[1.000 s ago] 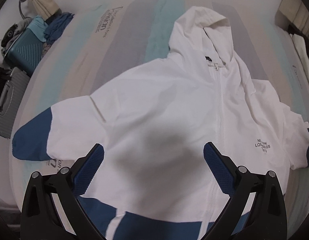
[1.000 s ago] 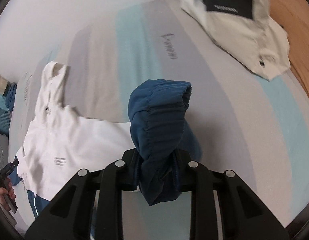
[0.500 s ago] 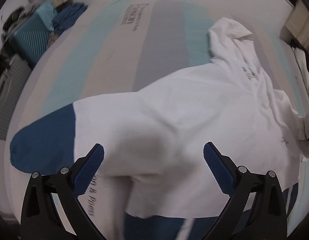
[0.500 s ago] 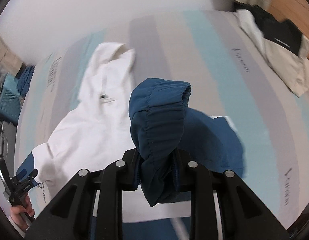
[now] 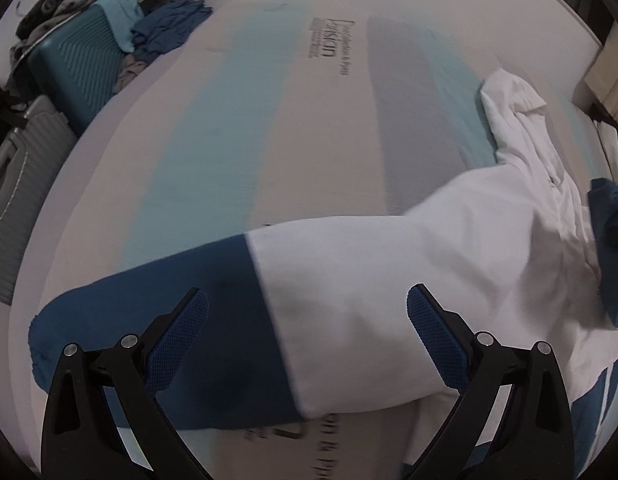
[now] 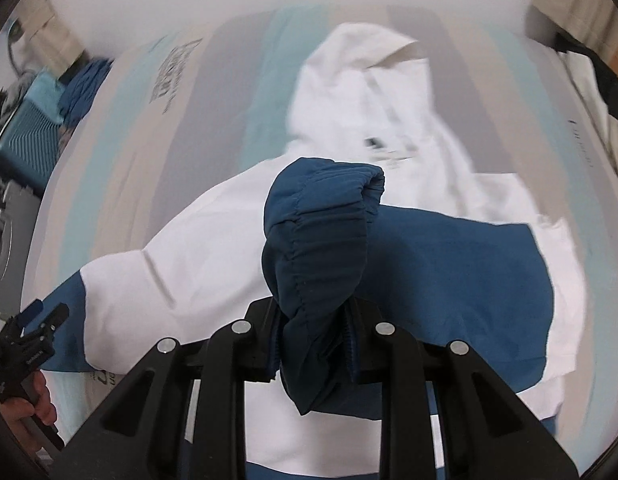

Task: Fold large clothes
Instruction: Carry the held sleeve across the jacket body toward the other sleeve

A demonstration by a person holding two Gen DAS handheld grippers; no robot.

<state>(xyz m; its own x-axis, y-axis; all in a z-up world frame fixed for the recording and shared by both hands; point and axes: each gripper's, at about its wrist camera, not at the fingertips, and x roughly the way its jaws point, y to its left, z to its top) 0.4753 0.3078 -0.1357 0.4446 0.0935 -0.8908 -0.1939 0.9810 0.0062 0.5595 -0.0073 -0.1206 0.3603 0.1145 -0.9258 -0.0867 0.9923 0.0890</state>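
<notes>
Left wrist view: my left gripper hangs with its blue pads wide apart, nothing between them. Directly ahead and below lies the hooded jacket's outstretched sleeve, navy cuff end under my left pad, white upper part running off to the right toward the hood. All of it rests on the striped mattress. Far off to the upper left sit a teal suitcase and a heap of blue clothes.

Right wrist view: my right gripper is clamped tight on the other sleeve's navy elastic cuff, bunched up and poking above the fingers. Beyond it that sleeve drapes across the white chest, hood straight ahead.

Risks, as I judge them: the cuff is gathered, slick-looking fabric, so a quick pull could slide it out of the clamp. Laying it down slack would leave a crooked, rumpled fold. On the left, closing on a single layer could drag the whole jacket sideways.
</notes>
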